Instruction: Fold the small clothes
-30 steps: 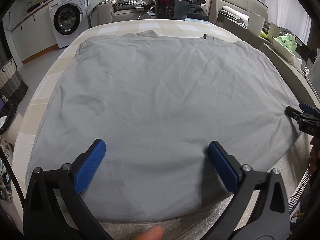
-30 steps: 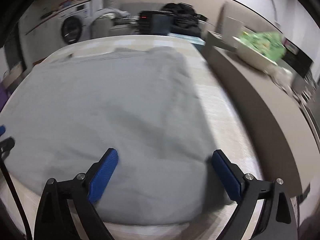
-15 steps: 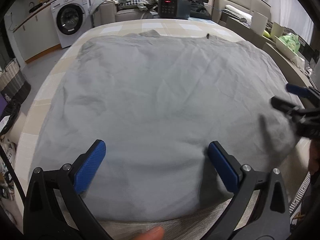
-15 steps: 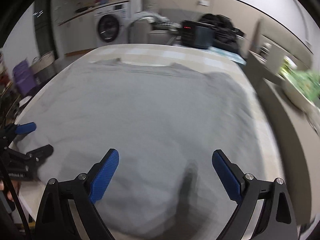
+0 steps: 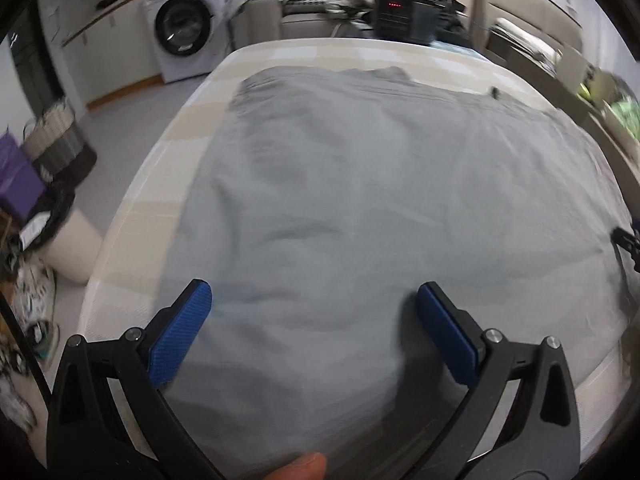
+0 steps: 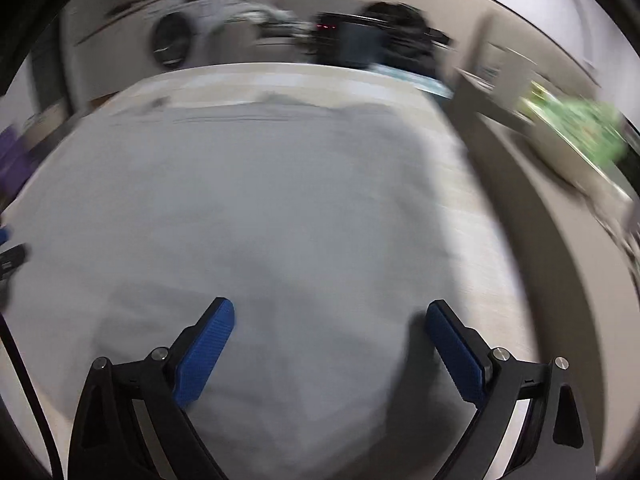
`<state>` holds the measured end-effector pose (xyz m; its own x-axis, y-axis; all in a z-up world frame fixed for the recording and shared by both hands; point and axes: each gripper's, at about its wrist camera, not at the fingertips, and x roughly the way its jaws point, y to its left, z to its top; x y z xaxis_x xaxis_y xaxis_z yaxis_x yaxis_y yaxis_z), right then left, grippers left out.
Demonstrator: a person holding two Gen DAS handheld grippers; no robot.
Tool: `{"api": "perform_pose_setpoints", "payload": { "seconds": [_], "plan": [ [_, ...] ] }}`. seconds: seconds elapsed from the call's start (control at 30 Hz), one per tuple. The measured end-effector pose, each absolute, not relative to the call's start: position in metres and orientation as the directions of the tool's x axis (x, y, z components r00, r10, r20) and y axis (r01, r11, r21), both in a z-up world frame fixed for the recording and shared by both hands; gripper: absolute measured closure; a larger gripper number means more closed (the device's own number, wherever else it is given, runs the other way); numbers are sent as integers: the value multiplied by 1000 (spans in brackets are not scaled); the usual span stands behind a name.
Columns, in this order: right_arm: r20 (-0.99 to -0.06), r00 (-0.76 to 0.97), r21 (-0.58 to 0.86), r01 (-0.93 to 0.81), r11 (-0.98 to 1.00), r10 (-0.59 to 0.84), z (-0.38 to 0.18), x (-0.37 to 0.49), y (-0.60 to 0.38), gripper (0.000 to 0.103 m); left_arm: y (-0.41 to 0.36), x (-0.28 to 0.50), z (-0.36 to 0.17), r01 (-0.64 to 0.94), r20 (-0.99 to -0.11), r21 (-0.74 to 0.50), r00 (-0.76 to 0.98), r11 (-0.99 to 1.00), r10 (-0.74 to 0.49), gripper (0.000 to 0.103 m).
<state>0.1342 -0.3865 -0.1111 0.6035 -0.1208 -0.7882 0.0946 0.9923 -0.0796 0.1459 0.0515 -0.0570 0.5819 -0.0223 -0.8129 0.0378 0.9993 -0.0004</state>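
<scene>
A white washing machine (image 5: 182,32) stands beyond the bed (image 5: 132,216). A woven basket (image 5: 56,136) and purple box (image 5: 16,184) sit on the floor.

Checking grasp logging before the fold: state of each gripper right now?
Left gripper: open, holding nothing, over the grey garment.
Right gripper: open, holding nothing, over the same garment.

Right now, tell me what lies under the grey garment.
The grey garment lies spread flat on a cream checked bed cover, which shows around its far and left edges. What lies beneath its middle is covered, so nothing more can be seen there.
</scene>
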Motion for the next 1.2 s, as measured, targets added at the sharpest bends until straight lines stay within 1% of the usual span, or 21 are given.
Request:
{"api": "perform_pose_setpoints", "payload": {
  "seconds": [0.07, 0.17, 0.2, 0.33, 0.4, 0.47, 0.53, 0.63, 0.7, 0.73, 0.8, 0.87, 0.93, 1.07, 1.13, 1.2],
  "plan": [
    [-790, 599, -56, 134, 989, -126, -112, 130, -401, 6, 67, 146, -58, 7, -823, -40, 566, 999, -36, 2],
    [-786, 607, -29, 154, 988, -118, -110, 121, -407, 6, 90, 141, -50, -4, -812, -171, 567, 985, -139, 1],
    [-779, 616, -31, 148, 989, -116, -107, 119, -404, 6, 99, 136, -45, -22, -803, -203, 576, 979, -153, 1],
    [-757, 651, -11, 84, 996, -63, -94, 107, -381, 6, 134, 116, -32, -116, -780, -219, 617, 969, -103, 1],
    [-743, 668, -4, 41, 999, -30, -86, 97, -365, 6, 148, 106, -30, -144, -783, -244, 613, 959, -107, 2],
    [-730, 683, -7, 1, 1000, -6, -79, 94, -347, 6, 154, 101, -30, -135, -799, -258, 587, 957, -132, 2],
    [-719, 695, -6, -25, 1000, 13, -75, 89, -332, 6, 159, 90, -28, -100, -794, -276, 584, 956, -168, 2],
    [-706, 707, 3, -56, 998, 41, -70, 83, -314, 6, 163, 72, -30, -44, -790, -327, 560, 944, -248, 2],
    [-706, 705, 5, -75, 997, 57, -69, 76, -302, 6, 163, 64, -29, -33, -802, -326, 539, 945, -258, 2],
    [-707, 705, 0, -83, 997, 58, -70, 74, -297, 6, 164, 63, -30, -39, -807, -327, 531, 944, -258, 4],
    [-711, 701, -17, -98, 995, 57, -70, 69, -286, 6, 168, 61, -33, -63, -822, -345, 502, 936, -269, 12],
    [-711, 700, -16, -114, 993, 68, -72, 64, -279, 6, 167, 60, -39, -60, -839, -369, 450, 927, -305, 35],
    [-714, 695, -10, -123, 992, 79, -73, 60, -275, 6, 165, 57, -40, -27, -832, -410, 419, 912, -362, 43],
    [-721, 688, -22, -148, 989, 87, -76, 56, -268, 6, 157, 58, -43, 41, -817, -444, 390, 895, -424, 43],
    [-723, 685, -18, -146, 989, 87, -77, 54, -268, 6, 153, 60, -45, 46, -812, -456, 387, 889, -437, 43],
    [-723, 685, -6, -142, 990, 94, -77, 54, -269, 6, 155, 62, -47, 32, -792, -497, 390, 867, -469, 43]
  ]
}}
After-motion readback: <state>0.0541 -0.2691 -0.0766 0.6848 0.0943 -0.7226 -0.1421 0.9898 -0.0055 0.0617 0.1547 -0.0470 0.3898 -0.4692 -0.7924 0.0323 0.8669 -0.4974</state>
